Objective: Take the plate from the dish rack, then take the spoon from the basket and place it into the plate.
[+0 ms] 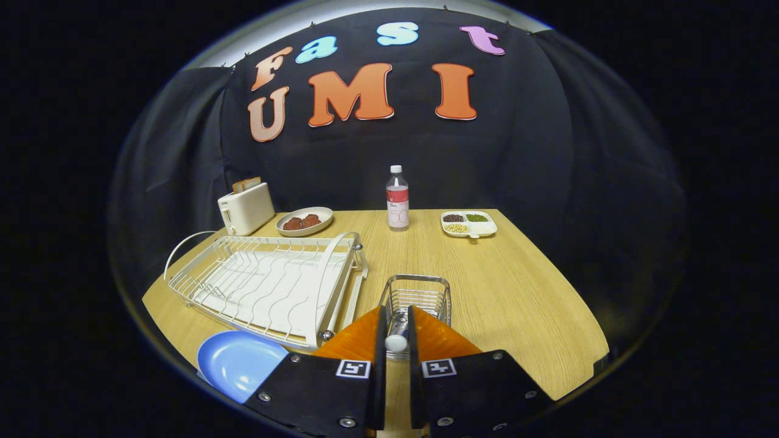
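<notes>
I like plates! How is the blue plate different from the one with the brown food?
The blue plate is empty and lies near the claw, beside the rack. The food plate is pale, holds brown pieces, and sits far off by the toaster. Both rest flat on the table.

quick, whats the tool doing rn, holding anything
Tool: closed on the spoon, its white handle end pinched between both fingers, just in front of the wire basket.

Blue plate flat beside rack; spoon between fingers, over basket.
</notes>
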